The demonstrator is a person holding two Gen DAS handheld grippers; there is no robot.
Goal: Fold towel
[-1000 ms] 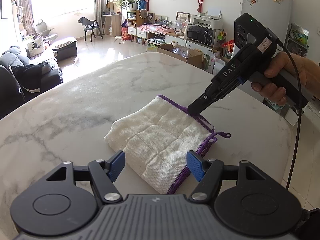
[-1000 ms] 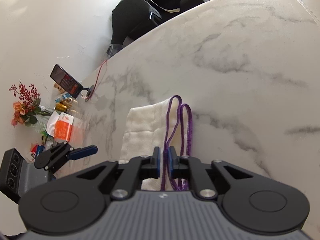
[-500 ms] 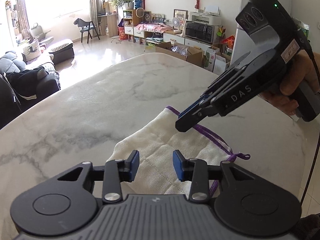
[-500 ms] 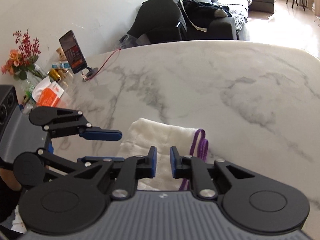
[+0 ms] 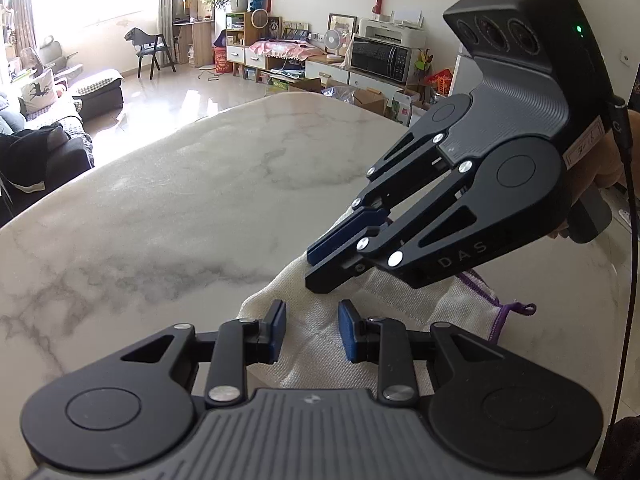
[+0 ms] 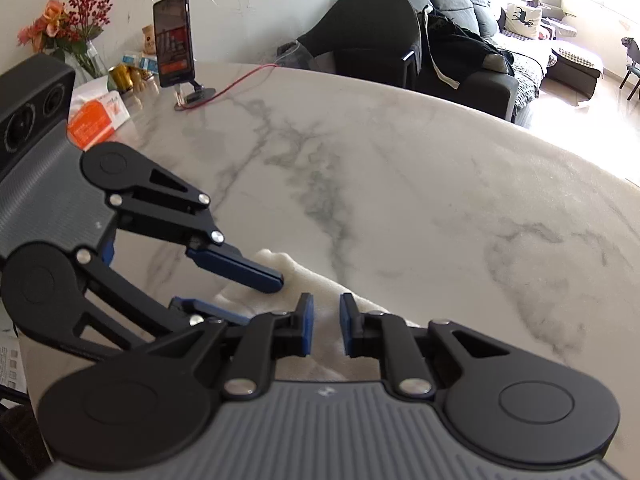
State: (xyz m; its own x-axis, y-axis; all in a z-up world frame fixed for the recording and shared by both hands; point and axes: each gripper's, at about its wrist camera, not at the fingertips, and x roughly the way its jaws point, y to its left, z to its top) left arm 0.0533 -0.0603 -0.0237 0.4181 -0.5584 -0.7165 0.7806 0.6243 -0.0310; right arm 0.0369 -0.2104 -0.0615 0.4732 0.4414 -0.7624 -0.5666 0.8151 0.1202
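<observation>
On one marble table (image 5: 168, 208), one towel (image 5: 312, 344) between two tongs.

The left hand-held gripper (image 5: 311, 332) points steeply down, its jaws closing, with white cloth between the blue pads (image 5: 279, 330) and a gap still showing. The right hand-held gripper (image 6: 324, 330) also tilts down, its jaws nearly together with only a narrow slot between them, and crosses just ahead of the left one's tips. A hand (image 5: 596, 168) grips its handle.
</observation>
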